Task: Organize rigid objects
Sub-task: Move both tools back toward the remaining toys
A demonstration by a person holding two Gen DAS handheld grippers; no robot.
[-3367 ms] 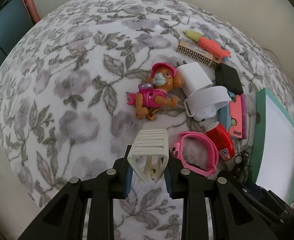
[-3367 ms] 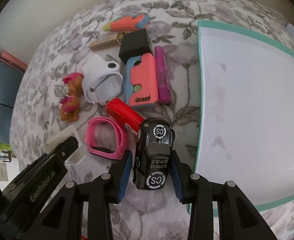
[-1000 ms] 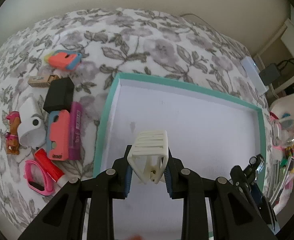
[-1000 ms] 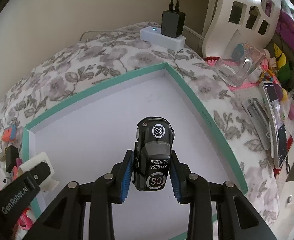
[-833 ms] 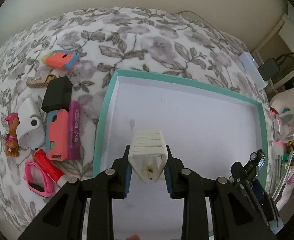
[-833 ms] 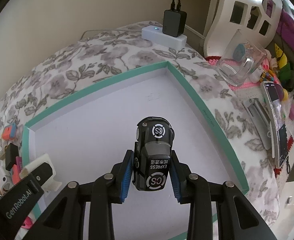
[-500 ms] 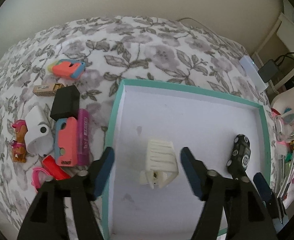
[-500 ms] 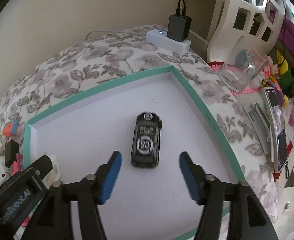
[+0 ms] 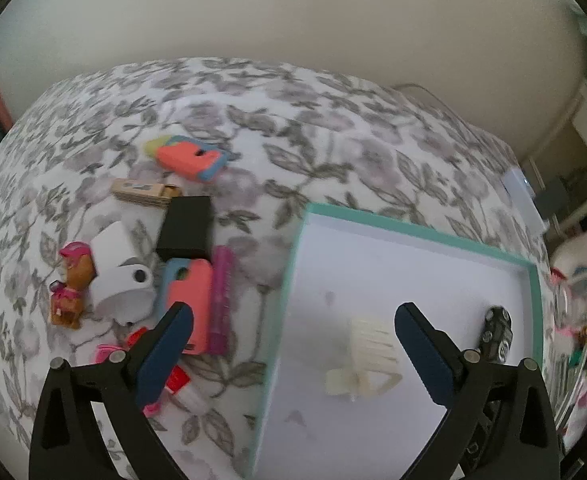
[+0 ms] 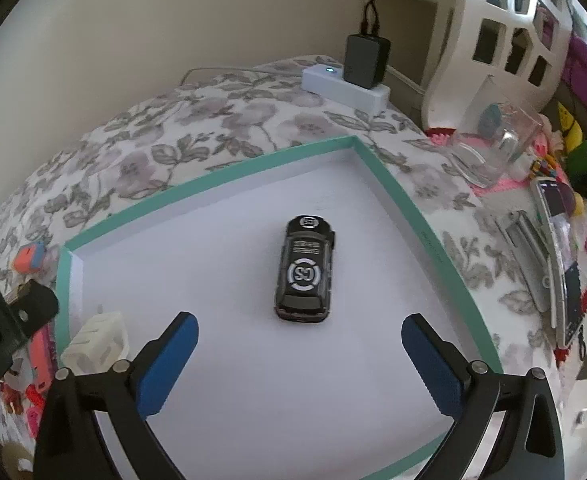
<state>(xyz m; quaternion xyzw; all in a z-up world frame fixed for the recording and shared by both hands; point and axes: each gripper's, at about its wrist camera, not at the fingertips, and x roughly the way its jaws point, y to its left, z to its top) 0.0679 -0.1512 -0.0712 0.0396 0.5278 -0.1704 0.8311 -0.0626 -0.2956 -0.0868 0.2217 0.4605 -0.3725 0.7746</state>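
Resting inside the teal-rimmed tray (image 10: 389,184), the black toy car (image 10: 304,270) and cream clip (image 9: 367,354) lie free, both the left gripper (image 9: 293,322) and right gripper (image 10: 299,330) opening, nothing between them. Only the left wrist view shows the toy pile (image 9: 141,264) beside the tray.

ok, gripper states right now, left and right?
Left gripper: jaws opening, empty; cream slatted plastic piece lies free in the teal-rimmed tray.
Right gripper: jaws opening, empty; black toy car released.
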